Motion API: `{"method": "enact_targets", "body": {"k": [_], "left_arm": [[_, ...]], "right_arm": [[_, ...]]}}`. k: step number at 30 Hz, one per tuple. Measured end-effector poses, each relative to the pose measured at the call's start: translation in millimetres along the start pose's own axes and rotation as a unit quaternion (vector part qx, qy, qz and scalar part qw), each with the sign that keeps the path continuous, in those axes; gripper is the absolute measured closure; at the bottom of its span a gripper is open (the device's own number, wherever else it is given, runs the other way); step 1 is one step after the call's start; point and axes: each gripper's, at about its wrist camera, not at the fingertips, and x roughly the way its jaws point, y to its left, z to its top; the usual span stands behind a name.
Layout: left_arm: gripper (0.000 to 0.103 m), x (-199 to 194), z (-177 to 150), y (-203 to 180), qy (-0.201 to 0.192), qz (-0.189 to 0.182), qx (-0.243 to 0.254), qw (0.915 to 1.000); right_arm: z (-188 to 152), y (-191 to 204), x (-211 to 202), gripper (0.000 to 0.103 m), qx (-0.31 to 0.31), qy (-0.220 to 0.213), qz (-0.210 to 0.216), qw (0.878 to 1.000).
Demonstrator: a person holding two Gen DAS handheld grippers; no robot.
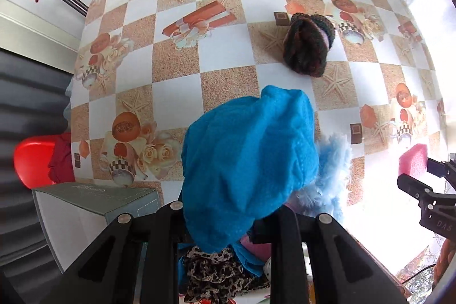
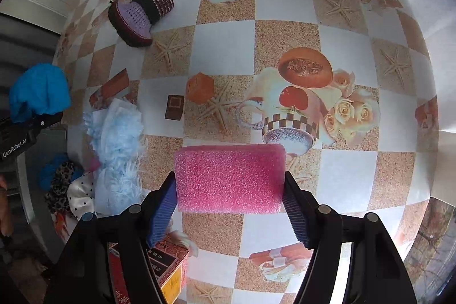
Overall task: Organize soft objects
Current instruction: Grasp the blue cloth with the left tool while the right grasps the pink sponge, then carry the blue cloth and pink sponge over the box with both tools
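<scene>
The table (image 2: 228,53), under a checkered cloth printed with cups, roses and starfish, fills both views. In the left wrist view a blue fleece cloth (image 1: 250,161) bulges up from the left tool (image 1: 228,221), whose fingers are clenched on its lower end; its long axis runs from 6 o'clock toward 12, leaning a little to 1 o'clock. In the right wrist view the same cloth shows at 9 o'clock, lifted above the table edge.

Just beside it, toward 4 o'clock in the left wrist view, lies a pale blue fluffy piece (image 2: 116,153), stretched along the table's left edge from about 10 o'clock down to 7 in the right wrist view. Below it sits a heap of small fabrics (image 2: 68,190), leopard-print and white with dots among them, at 8 o'clock.

The right tool (image 2: 230,181) grasps a pink sponge (image 2: 230,178) by its two short ends, its long axis lying crosswise from 9 to 3 o'clock, above the table near the centre of that view.

A dark knitted slipper (image 2: 136,16) rests well apart at 11 o'clock, its opening turned up and its long axis running from 11 toward 5.

A grey box (image 1: 97,201) stands at 8 o'clock in the left wrist view.
</scene>
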Motion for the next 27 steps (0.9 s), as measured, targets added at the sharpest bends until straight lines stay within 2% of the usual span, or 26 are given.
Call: {"method": "enact_targets", "body": {"k": [4, 6, 11, 14, 18, 23, 27], "left_arm": [[0.079, -37.4, -23.0, -6.2, -0.027, -0.006, 0.017, 0.9995], [0.079, -53.4, -37.6, -12.2, -0.041, -0.012, 0.026, 0.9987], [0.079, -85.6, -84.5, -19.7, -0.061, -0.039, 0.042, 0.9965], [0.079, -95.2, -110.6, -24.4, -0.065, -0.047, 0.067, 0.9945], [0.079, -106.4, -140.0, -21.0, -0.074, -0.062, 0.097, 0.9906], [0.079, -119.9, -166.4, 0.6, -0.087, -0.082, 0.107, 0.9870], [0.079, -130.3, -181.2, 27.4, -0.106, -0.078, 0.104, 0.9858]], "right_arm": [[-11.6, -9.8, -31.1, 0.032, 0.027, -0.021, 0.032, 0.999], [-3.6, -11.3, -42.2, 0.032, 0.030, -0.030, 0.043, 0.998], [-22.3, 1.7, -72.9, 0.032, 0.036, -0.045, 0.048, 0.997], [-27.7, 16.3, -82.4, 0.032, 0.041, -0.059, 0.045, 0.996], [-51.3, 39.2, -104.2, 0.032, 0.055, -0.080, 0.042, 0.994], [-79.2, 84.7, -127.1, 0.032, 0.055, -0.106, 0.048, 0.992], [-93.4, 127.1, -129.4, 0.032, 0.040, -0.113, 0.056, 0.991]]}}
